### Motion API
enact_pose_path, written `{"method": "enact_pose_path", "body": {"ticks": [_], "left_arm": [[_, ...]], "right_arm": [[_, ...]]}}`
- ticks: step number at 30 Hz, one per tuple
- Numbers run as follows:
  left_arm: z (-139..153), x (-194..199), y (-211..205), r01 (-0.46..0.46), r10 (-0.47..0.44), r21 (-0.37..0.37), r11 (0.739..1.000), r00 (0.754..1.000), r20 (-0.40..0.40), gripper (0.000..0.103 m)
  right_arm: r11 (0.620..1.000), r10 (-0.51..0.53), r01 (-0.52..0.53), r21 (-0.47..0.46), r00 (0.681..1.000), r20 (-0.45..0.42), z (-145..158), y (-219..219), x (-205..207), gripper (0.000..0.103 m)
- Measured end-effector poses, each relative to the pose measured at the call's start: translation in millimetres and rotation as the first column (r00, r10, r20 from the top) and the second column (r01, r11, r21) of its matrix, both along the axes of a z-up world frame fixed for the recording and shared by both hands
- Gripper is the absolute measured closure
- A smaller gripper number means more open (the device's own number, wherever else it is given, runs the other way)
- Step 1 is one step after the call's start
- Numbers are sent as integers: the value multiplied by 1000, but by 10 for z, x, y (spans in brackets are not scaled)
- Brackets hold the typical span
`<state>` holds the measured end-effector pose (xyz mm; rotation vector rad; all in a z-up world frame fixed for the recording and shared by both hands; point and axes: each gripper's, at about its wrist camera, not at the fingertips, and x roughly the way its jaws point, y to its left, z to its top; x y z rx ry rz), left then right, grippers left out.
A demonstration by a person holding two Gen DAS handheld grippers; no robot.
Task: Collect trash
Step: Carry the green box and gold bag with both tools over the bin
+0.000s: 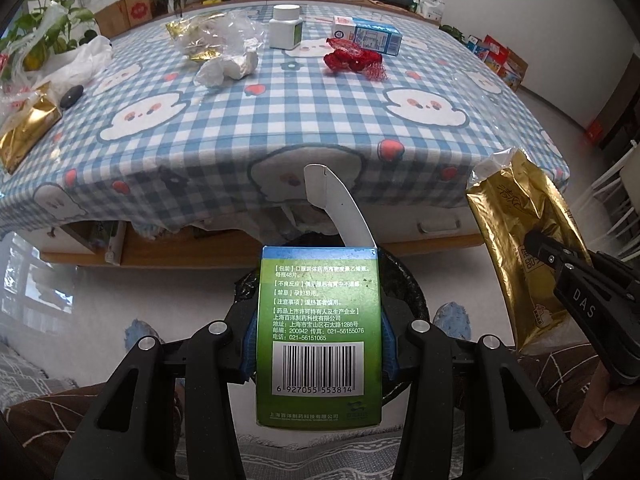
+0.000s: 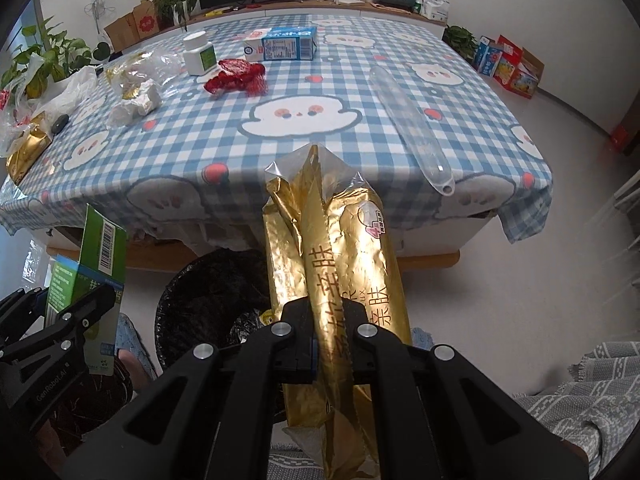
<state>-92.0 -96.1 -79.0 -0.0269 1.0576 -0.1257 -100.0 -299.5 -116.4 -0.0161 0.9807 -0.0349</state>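
My left gripper [image 1: 319, 344] is shut on a green medicine box [image 1: 319, 320] with an open white flap, held above a black-lined trash bin [image 1: 404, 280] below the table's front edge. My right gripper [image 2: 332, 344] is shut on a long gold foil wrapper [image 2: 336, 264], held just right of the bin [image 2: 208, 304]. The wrapper also shows in the left wrist view [image 1: 516, 248], and the green box in the right wrist view [image 2: 96, 268]. On the checked tablecloth [image 1: 280, 120] lie crumpled tissue [image 1: 232, 66], red netting [image 1: 352, 58], a white pill bottle [image 1: 285, 26] and a blue milk carton [image 1: 368, 34].
Clear and gold wrappers [image 1: 200, 36] lie at the table's far left, with a gold pack [image 1: 24, 132] and white bags [image 1: 76, 64] at the left edge. A clear plastic tube [image 2: 412, 120] lies on the table's right side. Potted plants and boxes line the far wall.
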Motion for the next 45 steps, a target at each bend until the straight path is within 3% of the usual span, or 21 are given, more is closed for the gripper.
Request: {"method": "enact_pose_path", "body": {"ticks": [5,17,26,37,45], "left_arm": [[-178,-8,25,-14,13,-27,1000,999,-31,58],[-651,78,93,-58,59,13,998,995,-80,58],[-942,168,46,-56,60,34,998,990,-126,58],[-1318,299,-159,-32,45,73,997,981,-189,58],[-1442,280,-480,32,-17,73,997,979,-202,58]], "right_arm": [[999,-34,33,-21,999,-41,-248,-53,-3,101],[995,-78,69,-75,989,-123,-755,-122,78,102],[994,-100,91,-57,979,-180,-1048,-182,157,102],[992,-120,108,-67,971,-208,-1154,-265,188,102],[989,-145,136,-56,965,-218,-1169,-379,170,102]]}}
